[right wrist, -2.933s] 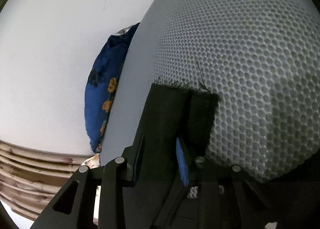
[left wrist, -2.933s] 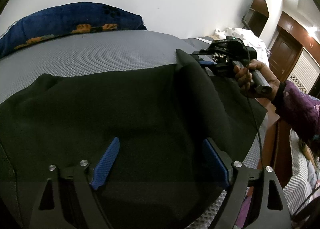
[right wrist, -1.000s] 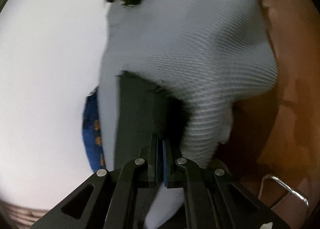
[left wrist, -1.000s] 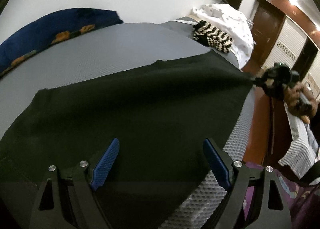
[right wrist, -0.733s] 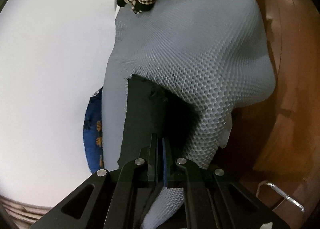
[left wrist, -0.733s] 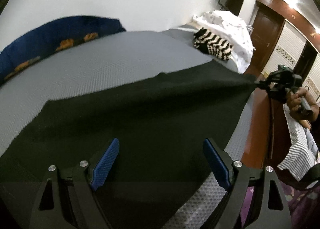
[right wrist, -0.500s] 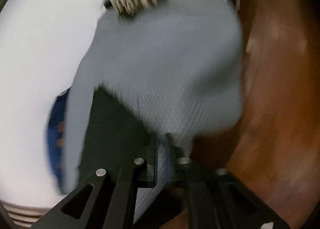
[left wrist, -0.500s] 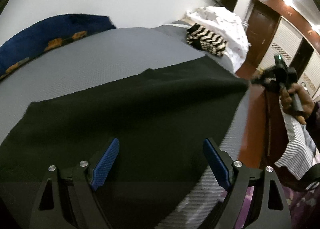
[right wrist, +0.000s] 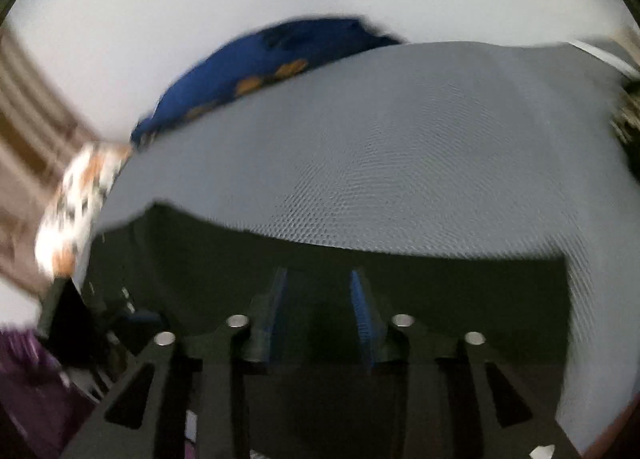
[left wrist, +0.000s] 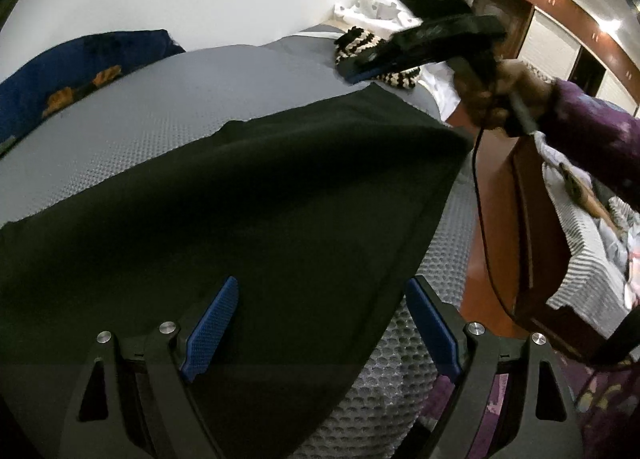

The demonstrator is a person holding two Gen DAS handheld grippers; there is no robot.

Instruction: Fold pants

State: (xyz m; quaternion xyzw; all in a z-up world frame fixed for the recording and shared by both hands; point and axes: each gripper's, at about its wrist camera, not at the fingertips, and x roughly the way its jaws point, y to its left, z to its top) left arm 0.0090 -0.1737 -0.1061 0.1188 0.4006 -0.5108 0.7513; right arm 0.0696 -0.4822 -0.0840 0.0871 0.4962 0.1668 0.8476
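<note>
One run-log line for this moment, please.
step: fold pants | pants: flat on bed | left hand-held gripper: open, empty | right hand-held gripper: opening, empty

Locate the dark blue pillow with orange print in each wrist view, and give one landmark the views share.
Left wrist view: the dark blue pillow with orange print lies at upper left, along the far edge of the grey honeycomb-textured mattress, against the white wall.
Right wrist view: the pillow, blurred, sits at upper centre-left.
Shared landmark: the black pants spread on the mattress.

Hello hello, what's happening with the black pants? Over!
Left tool open above black pants. Right tool opening, nothing gripped. Pants flat on grey mattress. Striped knit clear of them.
</note>
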